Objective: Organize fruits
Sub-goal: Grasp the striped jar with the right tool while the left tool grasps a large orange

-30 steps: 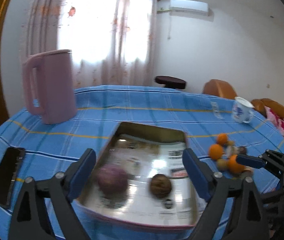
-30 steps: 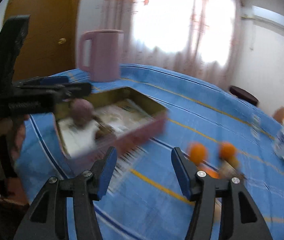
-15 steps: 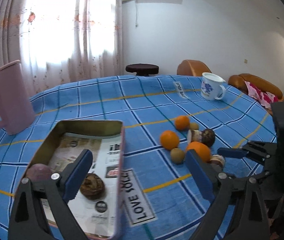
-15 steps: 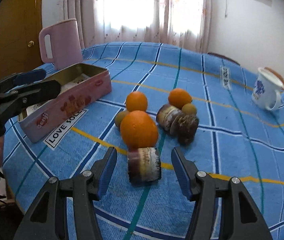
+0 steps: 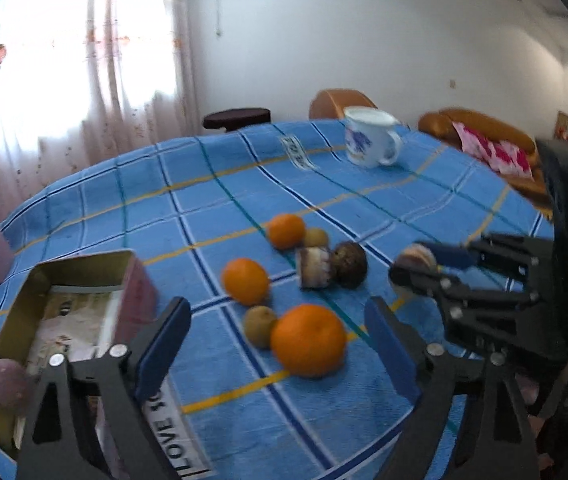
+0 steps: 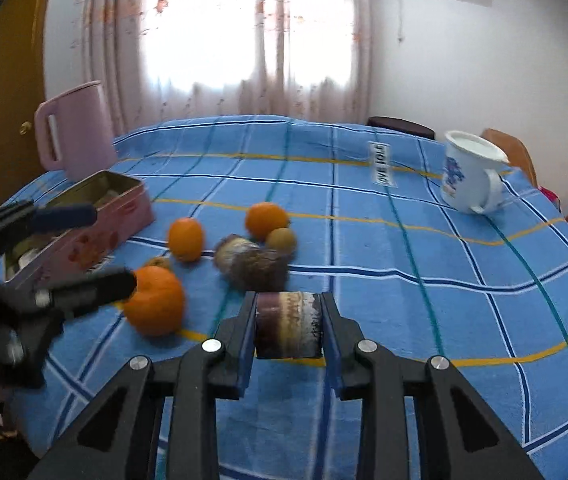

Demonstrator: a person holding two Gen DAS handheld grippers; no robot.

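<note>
My right gripper [image 6: 287,330] is shut on a brown-and-cream cylindrical piece [image 6: 287,325], just above the blue cloth; it also shows in the left wrist view [image 5: 413,259]. My left gripper [image 5: 278,344] is open, its fingers either side of a large orange [image 5: 307,339] and a kiwi [image 5: 259,320], apart from them. Two more oranges [image 5: 245,281] [image 5: 286,230], a second cylindrical piece [image 5: 315,267], a dark round fruit [image 5: 349,264] and a small kiwi [image 5: 315,237] lie beyond. The pink tin [image 5: 24,320] at left holds a purple fruit [image 5: 4,376].
A white mug [image 6: 468,178] stands at the far right of the round table. A pink jug [image 6: 76,130] stands behind the tin. Chairs [image 5: 339,102] and a dark stool [image 5: 238,116] stand beyond the table edge.
My right gripper has closed on the cylindrical piece that lay between its open fingers. My left gripper has swung right from the tin toward the fruit pile.
</note>
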